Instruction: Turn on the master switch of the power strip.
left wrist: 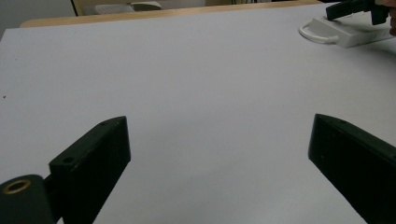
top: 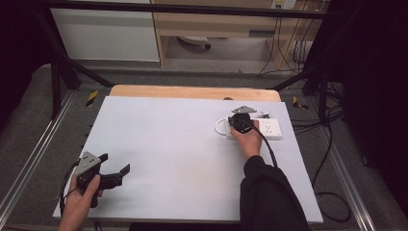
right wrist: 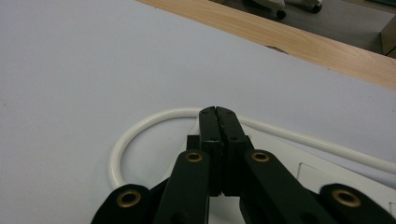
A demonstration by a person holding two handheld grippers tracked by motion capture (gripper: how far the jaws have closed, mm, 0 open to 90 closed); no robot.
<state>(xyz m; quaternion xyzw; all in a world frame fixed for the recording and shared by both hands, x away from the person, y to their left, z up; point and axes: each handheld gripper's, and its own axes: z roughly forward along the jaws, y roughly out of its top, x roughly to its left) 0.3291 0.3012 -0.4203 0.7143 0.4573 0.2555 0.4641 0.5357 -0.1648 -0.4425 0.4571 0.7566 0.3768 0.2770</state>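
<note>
My left gripper rested idle at the near left of the worktop, jaws spread wide and empty, while my right gripper stood with its jaws pressed together over the white power strip at the far right, beside its looped cord, where I judged a steady, square downward push best

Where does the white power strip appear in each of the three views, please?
High view: the white power strip lies right of centre on the table, under the right claw.
Left gripper view: at the top right corner, far off.
Right gripper view: at the bottom right, behind the shut jaws.
Shared landmark: its looped white cable.
</note>
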